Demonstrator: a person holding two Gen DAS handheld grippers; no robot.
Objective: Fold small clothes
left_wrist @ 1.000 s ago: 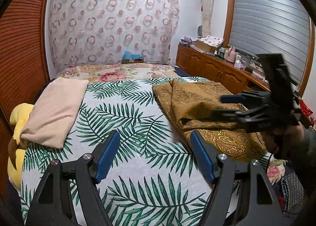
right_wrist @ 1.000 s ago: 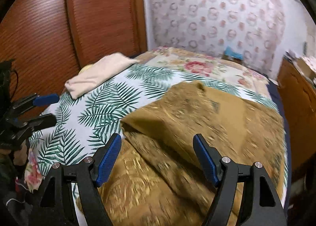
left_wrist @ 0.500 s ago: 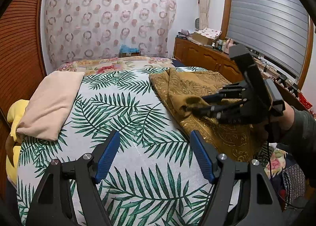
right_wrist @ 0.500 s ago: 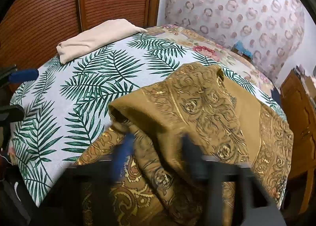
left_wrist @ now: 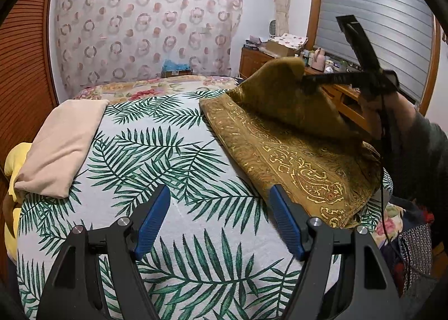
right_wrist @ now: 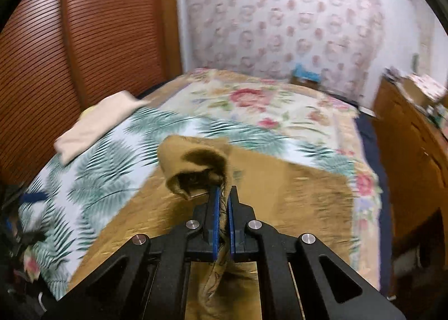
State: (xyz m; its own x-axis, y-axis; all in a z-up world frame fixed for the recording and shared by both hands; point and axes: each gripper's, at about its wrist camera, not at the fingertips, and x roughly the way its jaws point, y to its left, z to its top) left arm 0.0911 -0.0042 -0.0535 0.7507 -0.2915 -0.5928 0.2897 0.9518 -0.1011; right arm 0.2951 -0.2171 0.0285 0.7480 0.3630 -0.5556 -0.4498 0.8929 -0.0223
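Right gripper (right_wrist: 222, 202) clamped on gold cloth (left_wrist: 294, 152), corner lifted at two o'clock | left gripper (left_wrist: 218, 219) wide, empty, over bed (left_wrist: 168, 152) | risk: we lose the thin pinch, cloth slumps back crooked.

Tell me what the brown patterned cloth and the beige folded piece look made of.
Brown patterned cloth: apparently a thick woven fabric with shiny gold paisley print; it drapes in soft, heavy folds. Beige folded piece: plain matte fabric, perhaps cotton; smooth, no sheen.
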